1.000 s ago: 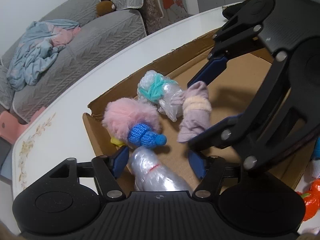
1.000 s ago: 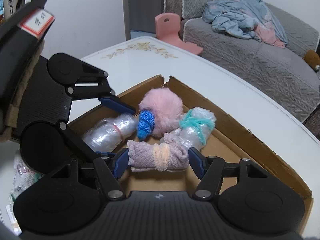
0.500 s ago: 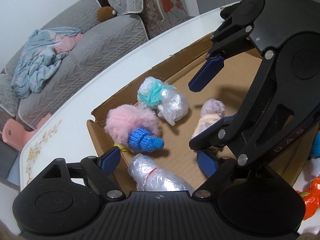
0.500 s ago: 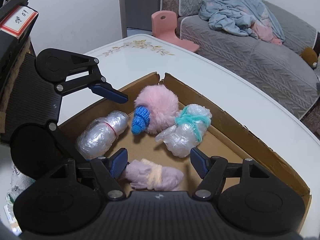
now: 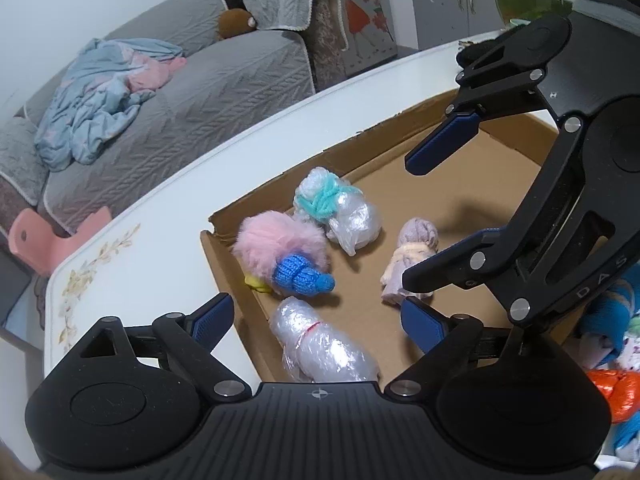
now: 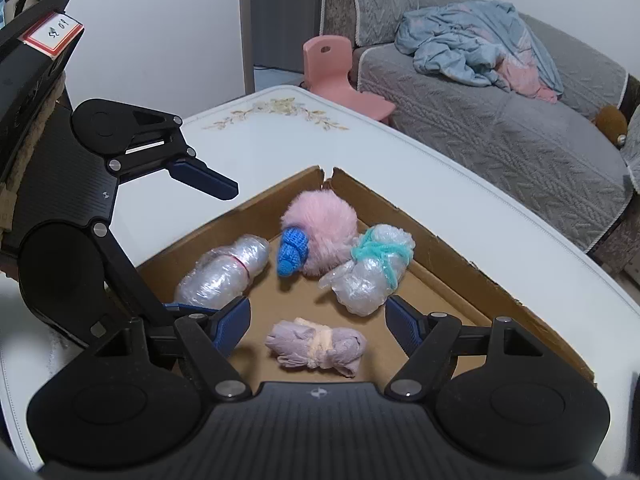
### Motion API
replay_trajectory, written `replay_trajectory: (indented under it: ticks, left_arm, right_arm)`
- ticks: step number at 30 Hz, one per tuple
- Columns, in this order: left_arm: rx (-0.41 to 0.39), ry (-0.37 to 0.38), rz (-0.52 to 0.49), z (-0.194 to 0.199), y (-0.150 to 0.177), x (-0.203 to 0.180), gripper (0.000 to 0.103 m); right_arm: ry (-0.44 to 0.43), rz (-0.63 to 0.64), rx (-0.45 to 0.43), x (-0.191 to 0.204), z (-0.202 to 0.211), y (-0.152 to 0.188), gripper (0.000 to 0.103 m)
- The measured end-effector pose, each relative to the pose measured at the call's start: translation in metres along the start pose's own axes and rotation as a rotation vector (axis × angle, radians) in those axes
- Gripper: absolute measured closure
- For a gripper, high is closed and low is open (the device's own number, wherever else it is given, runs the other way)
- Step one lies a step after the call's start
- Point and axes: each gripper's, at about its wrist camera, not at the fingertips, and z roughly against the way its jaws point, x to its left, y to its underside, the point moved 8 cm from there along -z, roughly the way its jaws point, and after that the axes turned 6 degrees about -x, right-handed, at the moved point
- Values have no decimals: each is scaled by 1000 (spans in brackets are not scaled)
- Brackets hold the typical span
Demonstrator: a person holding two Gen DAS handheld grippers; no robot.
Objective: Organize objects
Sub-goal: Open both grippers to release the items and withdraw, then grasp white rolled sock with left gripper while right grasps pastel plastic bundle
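Note:
A shallow cardboard box (image 6: pixel 460 258) lies on the white table and shows in both views (image 5: pixel 460 184). In it lie a lilac cloth bundle tied with a cream band (image 6: pixel 318 347) (image 5: pixel 412 256), a pink pompom with a blue knit piece (image 6: pixel 320 236) (image 5: pixel 280 248), a plastic bundle tied with teal yarn (image 6: pixel 372 268) (image 5: pixel 336 212) and a plastic bundle with a red band (image 6: pixel 224 274) (image 5: pixel 320 344). My right gripper (image 6: pixel 318 318) is open and empty above the lilac bundle. My left gripper (image 5: pixel 316 318) is open and empty over the red-banded bundle.
The white table (image 6: pixel 400 152) has a floral print at its far corner. A grey sofa with a blue blanket (image 6: pixel 480 52) and a pink child's chair (image 6: pixel 332 68) stand beyond it. Orange and blue items (image 5: pixel 612 392) lie at the left wrist view's right edge.
My right gripper opened and let go of the lilac bundle, which now lies on the box floor, then rose and drew back. My left gripper also pulled back.

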Motion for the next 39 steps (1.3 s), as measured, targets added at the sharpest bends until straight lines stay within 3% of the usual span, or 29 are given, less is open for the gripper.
replay_trajectory:
  ticks: [5, 13, 34, 39]
  left_arm:
    - [-10, 5, 88, 16, -2, 3, 9]
    - [-59, -47, 279, 52, -4, 13, 6]
    - [-133, -109, 402, 112, -3, -1, 3]
    - [-161, -123, 477, 123, 4, 1, 2]
  right_arm:
    - [14, -18, -25, -1, 14, -5, 27]
    - [60, -49, -75, 1, 42, -10, 20]
    - [111, -72, -144, 17, 80, -11, 20]
    - [135, -112, -157, 16, 88, -4, 19]
